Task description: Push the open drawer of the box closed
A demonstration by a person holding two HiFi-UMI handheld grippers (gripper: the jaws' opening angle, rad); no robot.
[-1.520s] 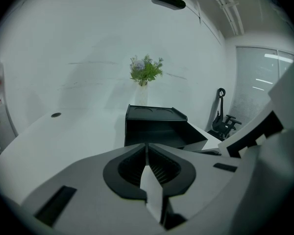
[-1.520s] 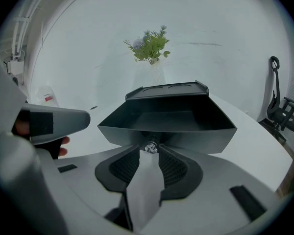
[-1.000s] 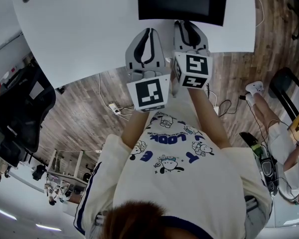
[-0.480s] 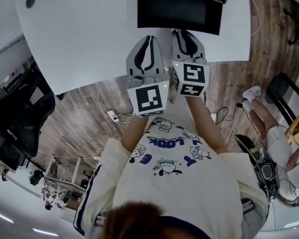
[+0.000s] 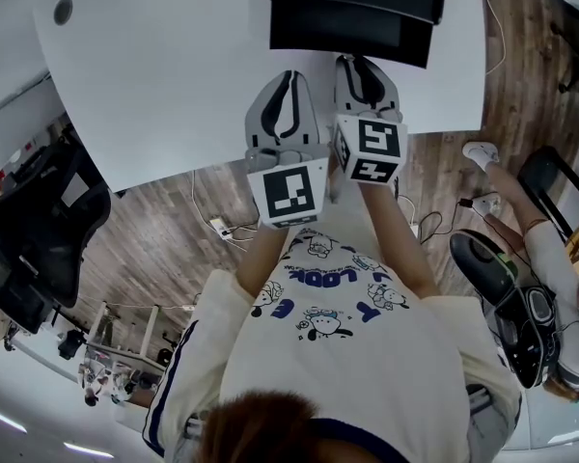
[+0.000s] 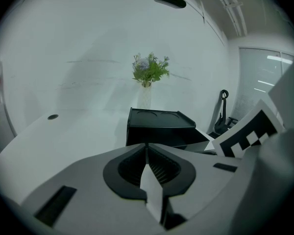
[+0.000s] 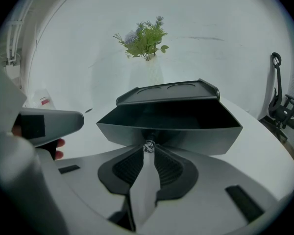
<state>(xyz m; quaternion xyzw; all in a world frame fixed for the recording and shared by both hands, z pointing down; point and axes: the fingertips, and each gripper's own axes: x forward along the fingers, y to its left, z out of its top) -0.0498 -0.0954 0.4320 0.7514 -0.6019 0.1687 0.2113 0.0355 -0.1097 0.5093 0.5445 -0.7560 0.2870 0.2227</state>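
1. Clearly the right gripper pinched the small shiny knob on the drawer front, before the box.
2. The left gripper had its jaws pressed together on nothing, short of the box's left end.
3. The drawer stood pulled out of the box.
4. A plant stood behind the box.

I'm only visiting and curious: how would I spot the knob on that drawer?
On the white table stands a black box with its drawer pulled out. Midway along the drawer's front sits the knob: small, shiny, the only glint against dull grey.
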